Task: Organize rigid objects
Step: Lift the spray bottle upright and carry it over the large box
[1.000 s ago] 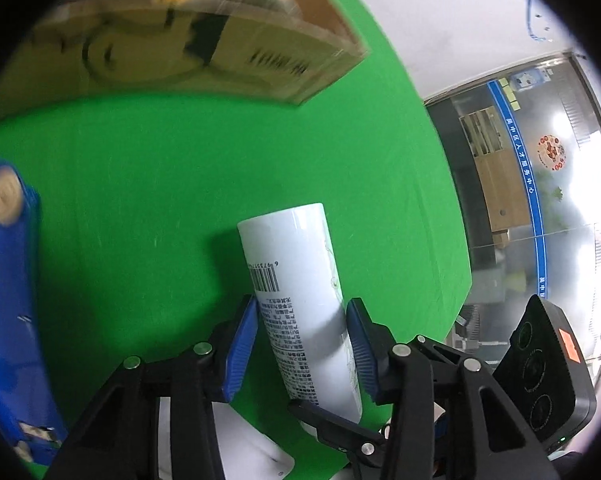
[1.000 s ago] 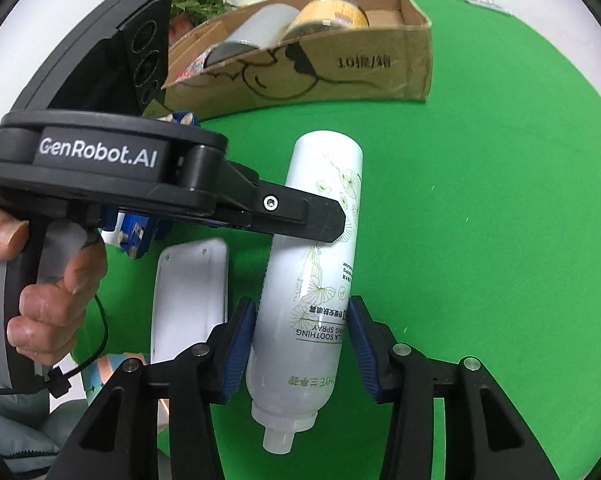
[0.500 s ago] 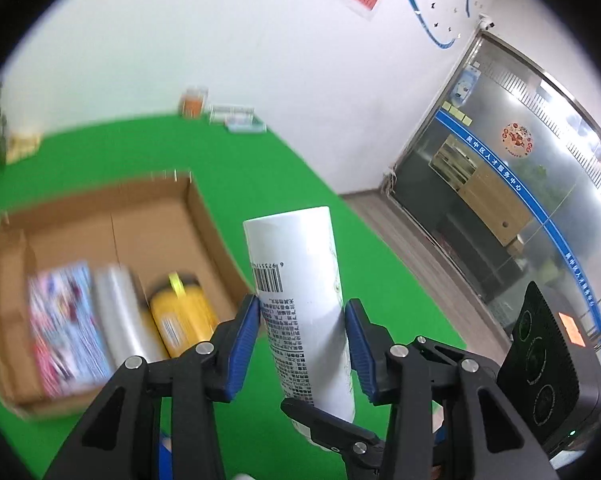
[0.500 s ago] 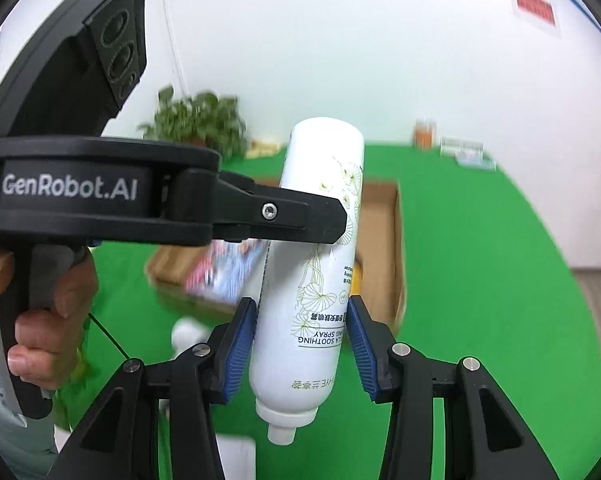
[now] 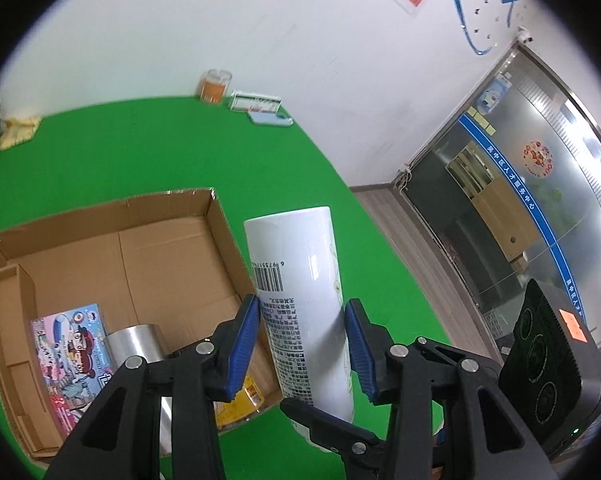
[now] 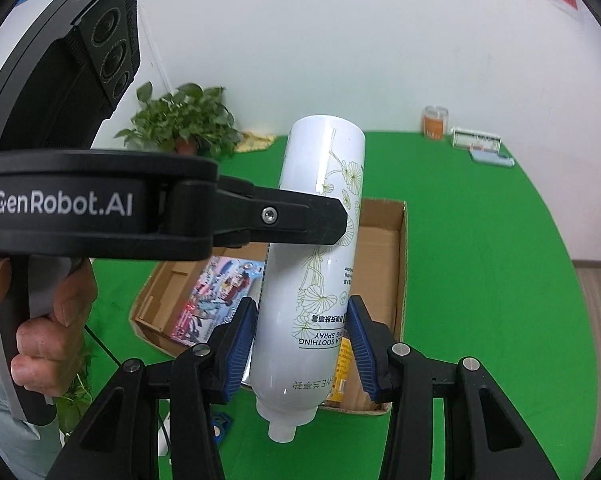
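Both sets of jaws stand part open around the same white spray bottle (image 6: 316,264). Right gripper (image 6: 302,346): blue pads bracket the lower body near the neck; the left pad looks to touch, the right shows a thin gap. Cannot tell if it bears load. Left gripper (image 5: 302,344): pads sit either side of the barcode end, narrow gaps visible on both sides in its own view, so grip there is also uncertain. In the right wrist view one black finger of the left gripper crosses the bottle's middle.

Bottle is held in the air, tilted, nozzle end down toward the right gripper, flat base up and away. Judgement: a two-gripper hold steadies a long smooth cylinder that could pivot in a single pinch.

Beyond and below the bottle: open cardboard box (image 5: 216,216) on the green table (image 6: 480,220). Box holds a colourful cartoon carton (image 5: 70,344), a silver roll (image 5: 134,340), a yellow item (image 5: 240,400) at the near wall. The far half of its floor is bare, likely the drop spot.

Further off: potted plant (image 6: 180,120), orange jar (image 6: 434,122) at the wall.
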